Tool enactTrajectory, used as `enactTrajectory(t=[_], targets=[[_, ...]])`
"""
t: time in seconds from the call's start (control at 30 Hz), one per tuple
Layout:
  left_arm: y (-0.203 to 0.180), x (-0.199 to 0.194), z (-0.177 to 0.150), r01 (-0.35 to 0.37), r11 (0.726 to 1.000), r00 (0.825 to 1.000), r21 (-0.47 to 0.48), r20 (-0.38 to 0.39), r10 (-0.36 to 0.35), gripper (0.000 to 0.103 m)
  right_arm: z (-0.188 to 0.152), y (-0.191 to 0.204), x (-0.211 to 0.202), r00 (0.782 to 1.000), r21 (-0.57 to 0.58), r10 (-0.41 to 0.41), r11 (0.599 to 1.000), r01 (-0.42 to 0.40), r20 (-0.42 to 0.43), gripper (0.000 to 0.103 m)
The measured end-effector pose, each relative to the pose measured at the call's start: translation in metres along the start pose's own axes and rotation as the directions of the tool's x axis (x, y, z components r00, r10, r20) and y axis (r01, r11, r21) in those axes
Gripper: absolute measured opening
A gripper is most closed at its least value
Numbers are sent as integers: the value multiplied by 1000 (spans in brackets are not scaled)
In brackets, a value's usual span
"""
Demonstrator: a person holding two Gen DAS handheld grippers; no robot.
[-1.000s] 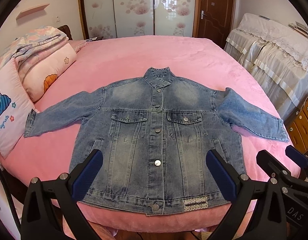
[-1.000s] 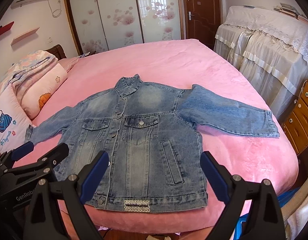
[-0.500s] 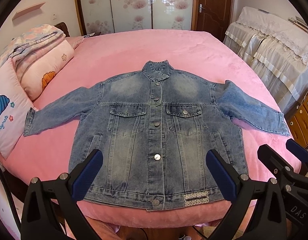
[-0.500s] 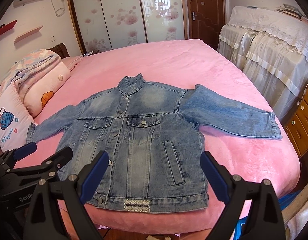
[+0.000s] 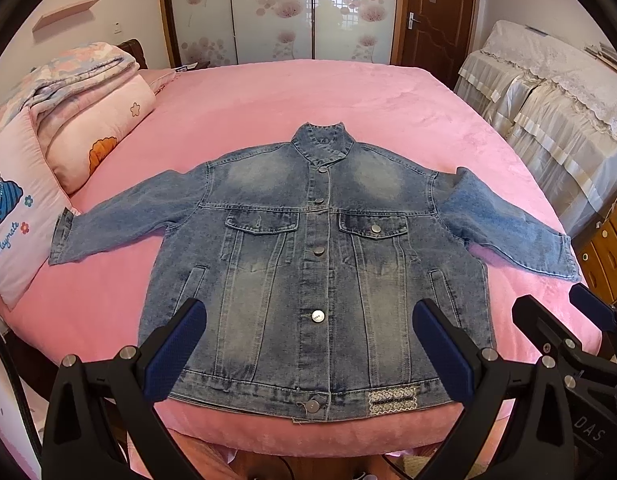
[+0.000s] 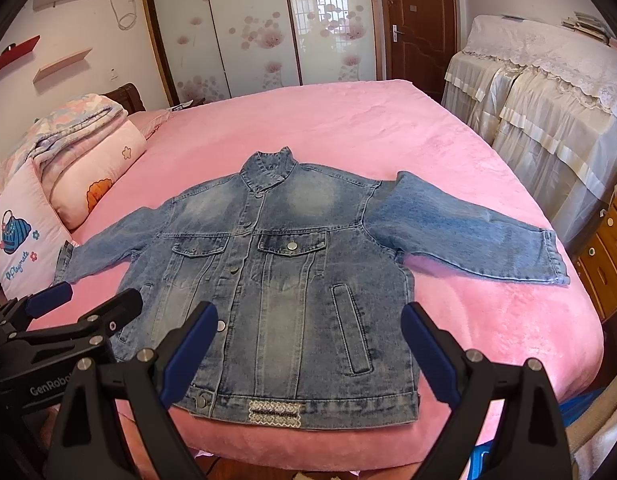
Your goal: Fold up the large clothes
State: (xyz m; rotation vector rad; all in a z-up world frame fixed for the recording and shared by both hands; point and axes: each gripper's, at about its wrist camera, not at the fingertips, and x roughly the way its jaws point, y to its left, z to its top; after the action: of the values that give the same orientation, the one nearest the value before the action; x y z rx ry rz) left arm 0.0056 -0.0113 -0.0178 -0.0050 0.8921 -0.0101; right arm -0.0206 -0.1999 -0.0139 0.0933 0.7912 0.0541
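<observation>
Left wrist view shows our denim jacket (image 5: 316, 272) spread flat, buttoned, on the pink bed (image 5: 292, 96). Both our left gripper (image 5: 308, 344) and right gripper (image 6: 308, 340) hover wide, empty. Denim looks heavy, stiff; we'd pinch a sleeve cuff (image 6: 548, 256).

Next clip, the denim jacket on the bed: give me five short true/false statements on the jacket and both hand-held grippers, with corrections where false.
1. The jacket lies front up, buttoned, on the pink bed. True.
2. Both sleeves are folded across the chest. False: each sleeve lies spread out to its side.
3. The left hand-held gripper is shut on the hem. False: it is open and holds nothing.
4. The right hand-held gripper is open and holds nothing. True.
5. The pillows lie on top of the jacket. False: they lie at the bed's edge, beyond one sleeve's cuff.
</observation>
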Motion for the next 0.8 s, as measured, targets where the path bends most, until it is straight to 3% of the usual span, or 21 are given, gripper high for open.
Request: enactTrajectory(t=[0.57, 0.8], targets=[[-3, -3, -1, -3, 1000, 1000, 13, 4, 3, 102, 4, 3, -5, 1000, -8, -13, 1000, 13, 14, 94], [-2, -4, -3, 26, 1000, 1000, 12, -1, -26, 102, 2, 0, -10, 1000, 3, -12, 1000, 12, 23, 94]])
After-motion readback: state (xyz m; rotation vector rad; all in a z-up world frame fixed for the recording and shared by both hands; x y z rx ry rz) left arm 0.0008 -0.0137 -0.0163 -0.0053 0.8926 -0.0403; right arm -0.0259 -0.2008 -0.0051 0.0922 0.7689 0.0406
